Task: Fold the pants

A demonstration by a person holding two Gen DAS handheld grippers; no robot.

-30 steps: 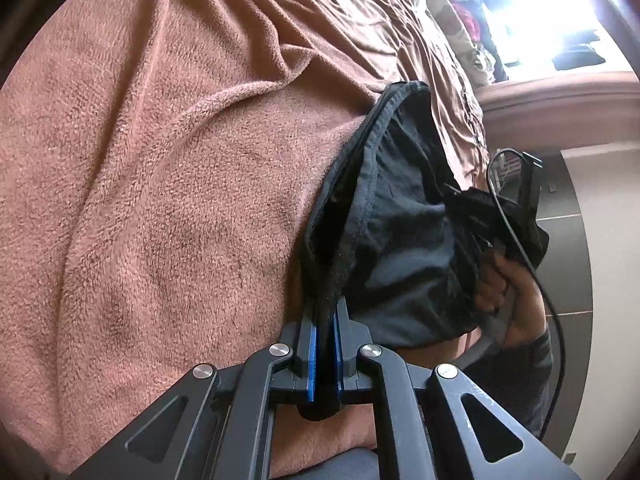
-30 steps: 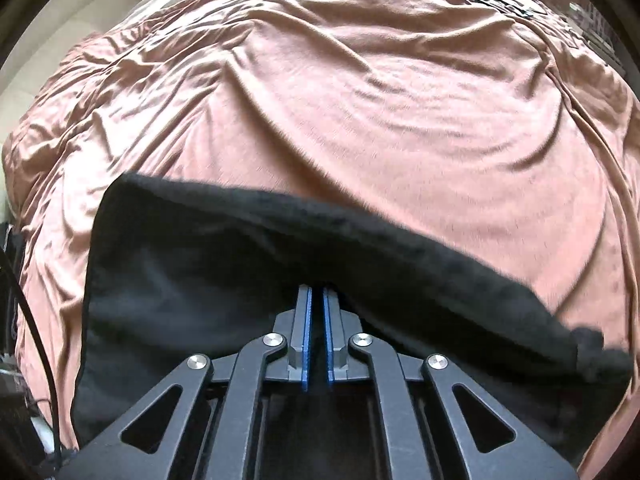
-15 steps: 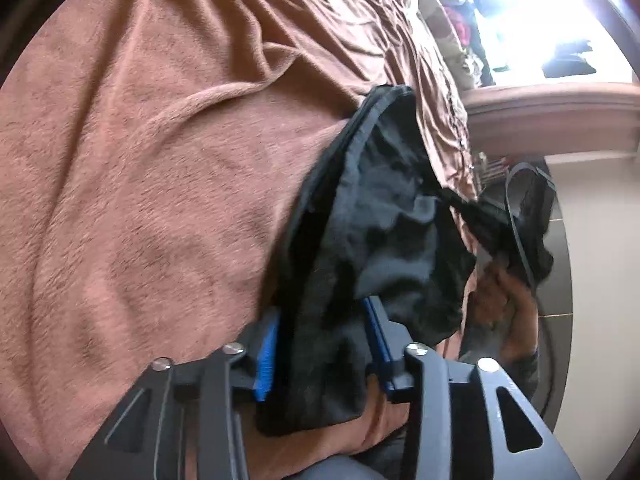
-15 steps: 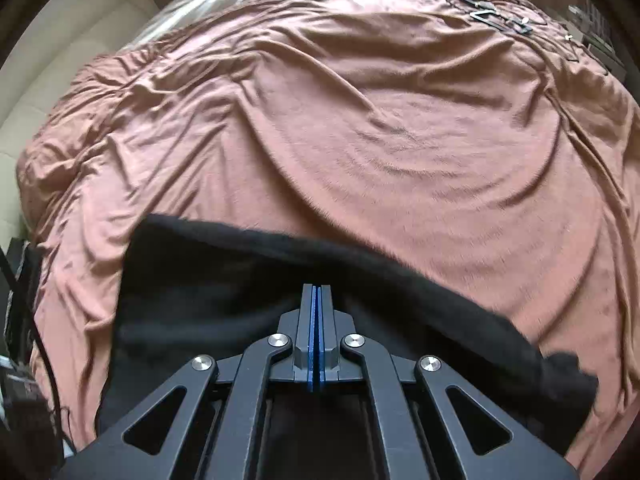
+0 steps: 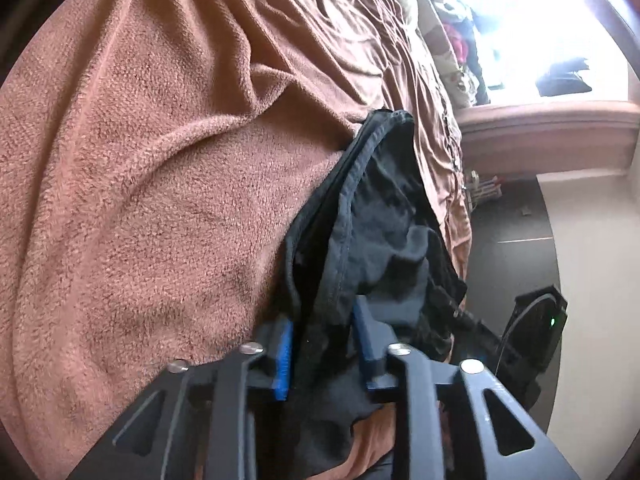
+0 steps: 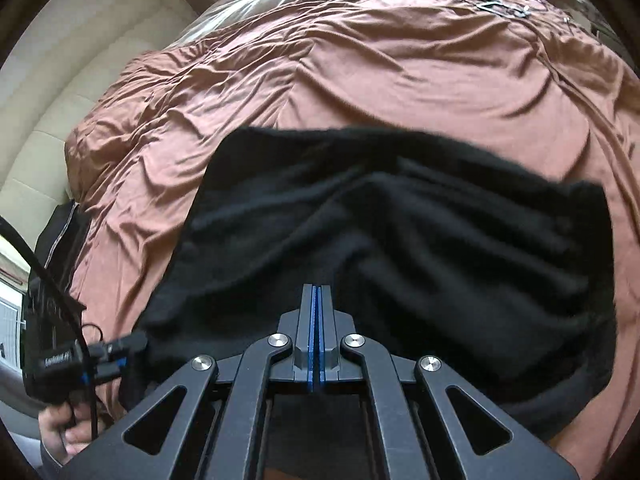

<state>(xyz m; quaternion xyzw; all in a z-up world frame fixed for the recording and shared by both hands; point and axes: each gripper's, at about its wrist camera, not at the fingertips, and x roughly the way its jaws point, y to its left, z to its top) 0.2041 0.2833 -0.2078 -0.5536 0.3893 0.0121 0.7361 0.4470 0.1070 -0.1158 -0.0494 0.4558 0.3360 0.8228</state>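
1. Left wrist view: pants (image 5: pixel 380 220), black, lie bunched at the edge of a bed covered by a brown fleece blanket (image 5: pixel 152 184). The left gripper (image 5: pixel 322 356) stands with its 2 blue-padded fingers (image 5: pixel 282 364) spread apart; dark fabric with a stitched hem passes between them, but neither pad presses on it. Beyond the bed edge are a dark floor (image 5: pixel 508 220) and a bright window (image 5: pixel 532 28).

2. Right wrist view: pants (image 6: pixel 400 232) appear as a broad black sheet with soft folds, spread over the rumpled blanket (image 6: pixel 360 60). The right gripper (image 6: pixel 316 336) has its fingers pressed together with only a thin blue line between them; whether cloth is pinched there cannot be told. At lower left, a hand (image 6: pixel 60 428) grips a black handle trailing a cable (image 6: pixel 24 248).
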